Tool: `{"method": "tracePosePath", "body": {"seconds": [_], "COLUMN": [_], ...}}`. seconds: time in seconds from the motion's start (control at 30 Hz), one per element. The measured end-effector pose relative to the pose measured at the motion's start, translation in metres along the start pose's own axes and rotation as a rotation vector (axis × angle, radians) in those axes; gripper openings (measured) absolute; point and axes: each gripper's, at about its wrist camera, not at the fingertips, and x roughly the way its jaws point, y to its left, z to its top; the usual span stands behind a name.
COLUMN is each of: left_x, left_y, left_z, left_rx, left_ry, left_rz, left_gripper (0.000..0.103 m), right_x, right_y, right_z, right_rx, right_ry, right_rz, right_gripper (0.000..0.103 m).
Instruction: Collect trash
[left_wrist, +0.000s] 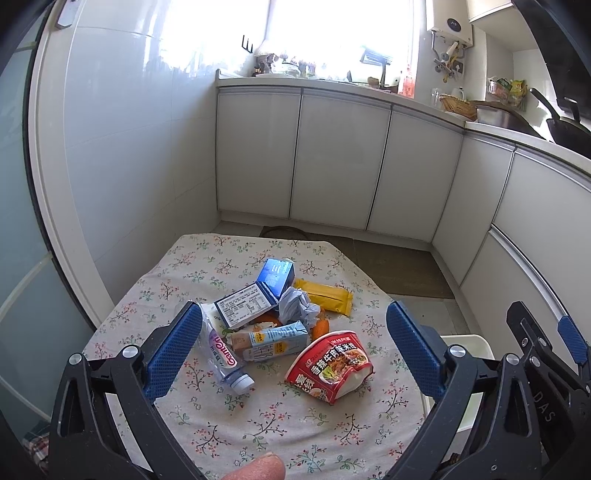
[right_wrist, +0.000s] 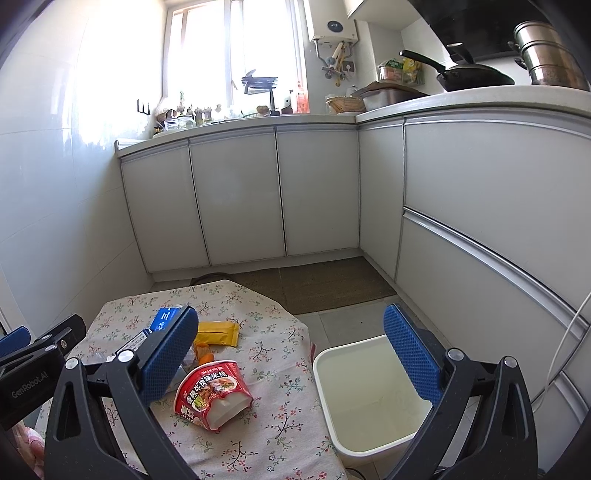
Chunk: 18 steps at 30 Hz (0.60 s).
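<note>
Trash lies in a heap on a floral-cloth table (left_wrist: 184, 280): a red noodle cup (left_wrist: 330, 365) on its side, a clear plastic bottle (left_wrist: 221, 350), a light blue drink carton (left_wrist: 275, 339), a blue box (left_wrist: 258, 291), crumpled paper (left_wrist: 297, 308) and a yellow wrapper (left_wrist: 325, 293). My left gripper (left_wrist: 291, 350) hangs open above the heap, with nothing between its fingers. In the right wrist view the noodle cup (right_wrist: 212, 395) lies near the table's right edge, beside a white bin (right_wrist: 373, 391) on the floor. My right gripper (right_wrist: 291, 354) is open over that gap, holding nothing.
White kitchen cabinets (right_wrist: 240, 195) run along the back and right, with a cluttered counter, a wok (right_wrist: 476, 77) and a steel pot (right_wrist: 546, 55) above. A brown mat (right_wrist: 325, 280) covers the floor beyond the table. A fingertip (left_wrist: 258, 469) shows at the bottom edge.
</note>
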Motion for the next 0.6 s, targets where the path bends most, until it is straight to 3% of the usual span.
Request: {"method": "tracePosePath", "body": {"seconds": [0.6], "left_x": [0.0078], "left_y": [0.0010], "left_z": [0.0011], "left_rx": [-0.014], "left_ry": [0.028], "left_rz": [0.010], "left_gripper": [0.096], "right_x": [0.0057], "right_y": [0.0000], "right_z": [0.0010], "right_rx": [-0.002], "right_ry": [0.036], "right_rz": [0.004], "right_gripper": [0.098]}}
